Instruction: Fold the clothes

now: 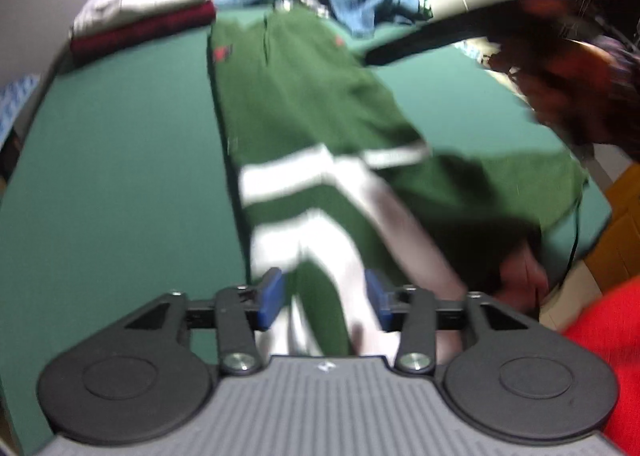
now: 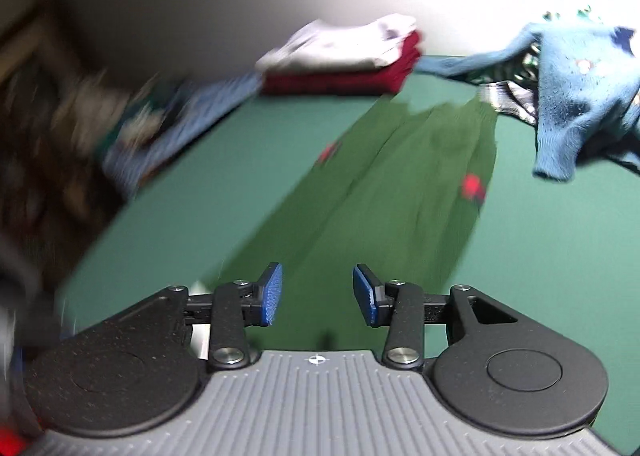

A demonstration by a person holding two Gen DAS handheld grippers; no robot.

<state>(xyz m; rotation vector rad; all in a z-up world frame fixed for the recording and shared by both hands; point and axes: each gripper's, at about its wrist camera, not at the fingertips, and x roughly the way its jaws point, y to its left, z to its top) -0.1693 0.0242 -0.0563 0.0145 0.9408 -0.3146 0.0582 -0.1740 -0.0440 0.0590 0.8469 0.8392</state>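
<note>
A dark green garment with white stripes and small red motifs lies lengthwise on the green table. My left gripper is open, its blue pads apart over the striped near end. My right gripper is open and empty over the plain green part of the same garment. The right gripper's black body and the hand holding it show at the upper right of the left wrist view. Both views are motion-blurred.
A folded stack, white on dark red, sits at the table's far edge. A light blue sweater lies heaped on other clothes at the far right. More clutter lies past the table's left edge. Something red is near right.
</note>
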